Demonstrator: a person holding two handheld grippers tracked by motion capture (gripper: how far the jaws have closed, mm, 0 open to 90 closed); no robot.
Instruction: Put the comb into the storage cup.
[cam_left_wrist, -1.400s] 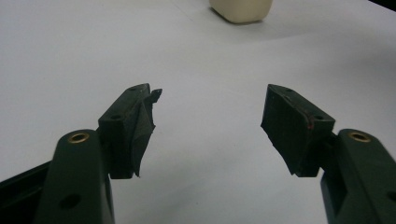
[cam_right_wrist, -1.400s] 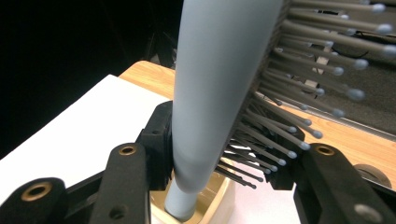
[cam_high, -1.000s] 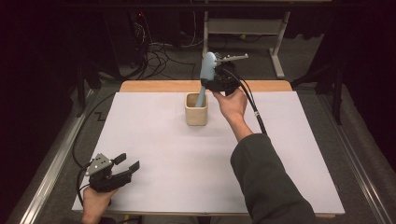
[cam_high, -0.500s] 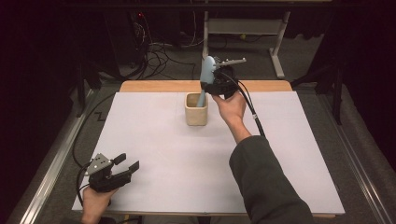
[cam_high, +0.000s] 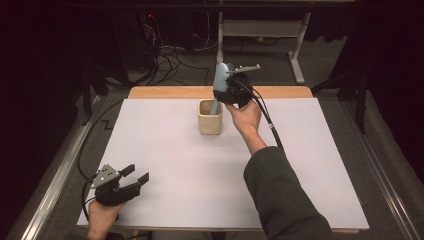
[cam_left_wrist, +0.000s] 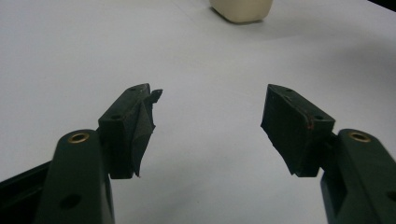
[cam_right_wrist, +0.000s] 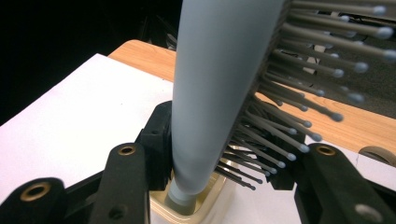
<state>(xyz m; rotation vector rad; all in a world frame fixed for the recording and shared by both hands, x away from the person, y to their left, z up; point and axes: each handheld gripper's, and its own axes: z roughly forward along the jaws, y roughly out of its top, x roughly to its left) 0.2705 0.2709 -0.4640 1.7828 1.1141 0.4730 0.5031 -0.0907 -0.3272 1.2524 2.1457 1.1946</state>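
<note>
A pale blue hairbrush (cam_high: 219, 80) stands upright with its handle down inside a cream cup (cam_high: 210, 119) at the far middle of the white table. My right gripper (cam_high: 226, 92) is shut on the brush's head, one jaw against its smooth back and the other in the bristles (cam_right_wrist: 299, 93). In the right gripper view the brush (cam_right_wrist: 210, 93) rises between the jaws and the cup (cam_right_wrist: 205, 210) lies below them. My left gripper (cam_high: 137, 177) rests open near the table's front left corner, nothing between its fingers (cam_left_wrist: 128, 126). The cup (cam_left_wrist: 241, 9) shows far ahead of it.
The white sheet (cam_high: 170, 170) covers most of the table, with a wooden strip (cam_high: 165, 92) along the far edge. Cables (cam_high: 170, 60) and a metal stand's legs (cam_high: 295, 55) lie on the dark floor behind. A metal rail (cam_high: 55, 175) runs along the table's left side.
</note>
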